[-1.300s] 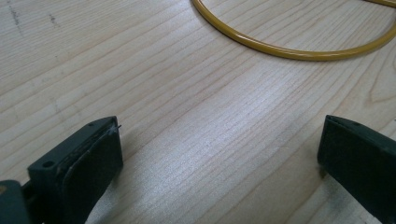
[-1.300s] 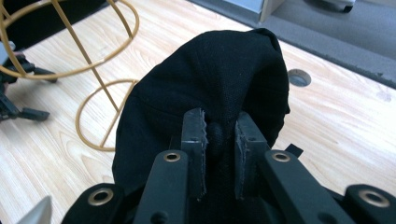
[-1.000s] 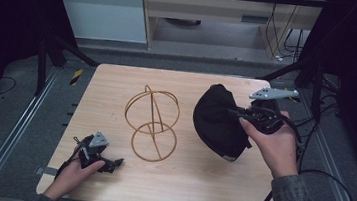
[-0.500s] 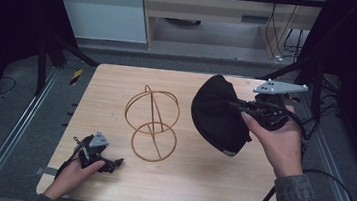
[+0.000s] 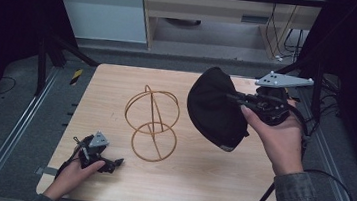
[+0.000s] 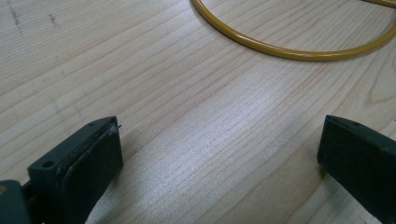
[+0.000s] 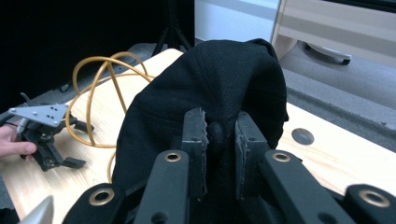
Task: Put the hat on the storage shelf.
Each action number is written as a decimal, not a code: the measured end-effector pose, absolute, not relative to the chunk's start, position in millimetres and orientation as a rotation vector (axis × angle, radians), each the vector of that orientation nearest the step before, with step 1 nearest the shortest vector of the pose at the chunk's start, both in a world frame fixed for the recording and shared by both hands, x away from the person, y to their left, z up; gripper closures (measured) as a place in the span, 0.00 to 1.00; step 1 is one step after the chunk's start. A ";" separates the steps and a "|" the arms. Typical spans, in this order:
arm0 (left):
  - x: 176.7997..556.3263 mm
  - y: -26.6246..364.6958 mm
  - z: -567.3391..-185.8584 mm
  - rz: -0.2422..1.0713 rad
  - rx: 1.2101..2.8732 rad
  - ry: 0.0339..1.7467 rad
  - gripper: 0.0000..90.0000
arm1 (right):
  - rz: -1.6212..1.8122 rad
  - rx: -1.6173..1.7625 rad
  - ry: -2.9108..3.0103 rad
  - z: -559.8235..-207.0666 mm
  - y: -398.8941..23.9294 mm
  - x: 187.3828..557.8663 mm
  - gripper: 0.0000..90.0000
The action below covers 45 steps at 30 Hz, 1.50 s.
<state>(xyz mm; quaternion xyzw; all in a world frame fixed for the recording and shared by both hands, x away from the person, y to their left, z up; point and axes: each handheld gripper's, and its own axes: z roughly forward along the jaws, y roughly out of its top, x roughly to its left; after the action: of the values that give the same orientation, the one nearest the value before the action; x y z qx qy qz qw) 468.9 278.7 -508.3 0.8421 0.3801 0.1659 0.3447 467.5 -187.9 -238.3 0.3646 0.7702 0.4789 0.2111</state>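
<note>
The black cap is now lifted clear of the table, held up beside the wire stand.

On the left, the left tongs [image 5: 109,163] rest low on the table [image 5: 192,192] near its front edge, with the jaws wide apart and nothing between them, as they were a second ago. In the middle stands the yellow wire stand [image 5: 151,123], unmoved. On the right, the right tongs [image 5: 237,100] hold a fold of the black cap [image 5: 213,106] tightly; compared with the earlier frames the cap is higher and its crown is turned more upward. I judge that the cap is being carried to the stand, but it is not yet over it.
</note>
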 end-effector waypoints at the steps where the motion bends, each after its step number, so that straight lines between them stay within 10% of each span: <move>1: 468.9 278.7 -508.3 0.431 2.187 0.987 0.00 | 1.336 1.010 2.138 -236.4 -186.9 467.4 0.86; 45: 468.9 277.9 -508.5 0.435 2.183 0.989 0.00 | 1.374 0.862 2.220 -194.3 -98.9 495.1 0.86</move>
<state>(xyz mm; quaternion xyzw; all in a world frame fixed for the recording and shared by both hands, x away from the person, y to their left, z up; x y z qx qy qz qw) 468.9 277.9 -508.5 0.8411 0.3808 0.1674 0.3457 495.1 -98.9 -194.3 0.3076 0.7920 0.4903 0.1946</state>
